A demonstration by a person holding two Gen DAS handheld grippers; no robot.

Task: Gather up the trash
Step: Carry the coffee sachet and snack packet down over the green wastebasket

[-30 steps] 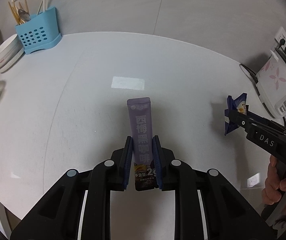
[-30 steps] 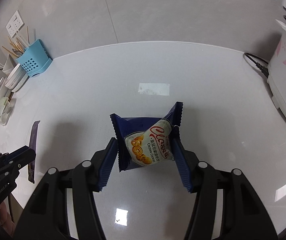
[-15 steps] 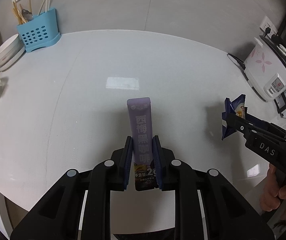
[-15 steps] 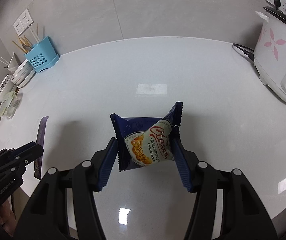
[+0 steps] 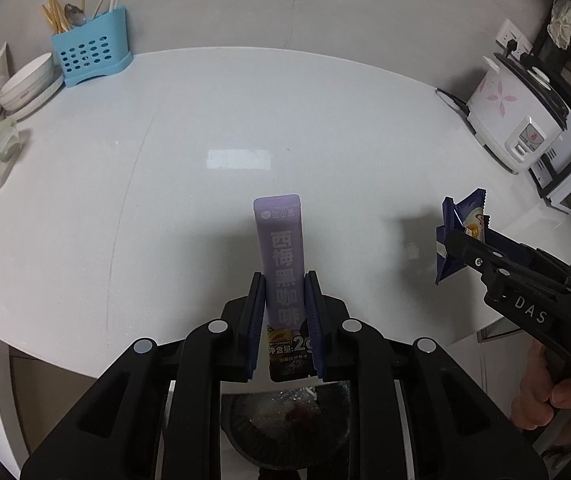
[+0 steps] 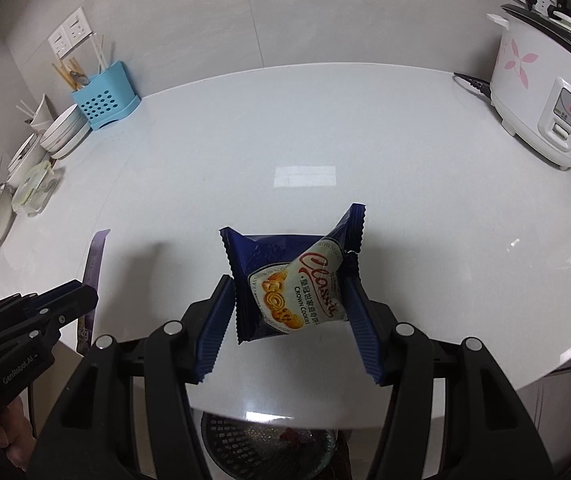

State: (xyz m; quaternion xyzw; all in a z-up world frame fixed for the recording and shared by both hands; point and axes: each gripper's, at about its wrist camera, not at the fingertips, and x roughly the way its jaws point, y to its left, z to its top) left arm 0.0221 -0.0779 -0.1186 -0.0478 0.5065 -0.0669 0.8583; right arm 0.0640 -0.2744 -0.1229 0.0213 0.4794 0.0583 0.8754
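Above the white counter's [image 6: 445, 152] near edge, the left gripper [image 5: 284, 312] is pinching a purple coffee sachet [image 5: 281, 252] and the right gripper [image 6: 289, 300] is clamping a blue cookie wrapper [image 6: 297, 284], both likely needing release over the black bin [image 6: 261, 448] below.

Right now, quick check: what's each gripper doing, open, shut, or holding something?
Left gripper: shut on the purple sachet.
Right gripper: shut on the blue cookie packet.
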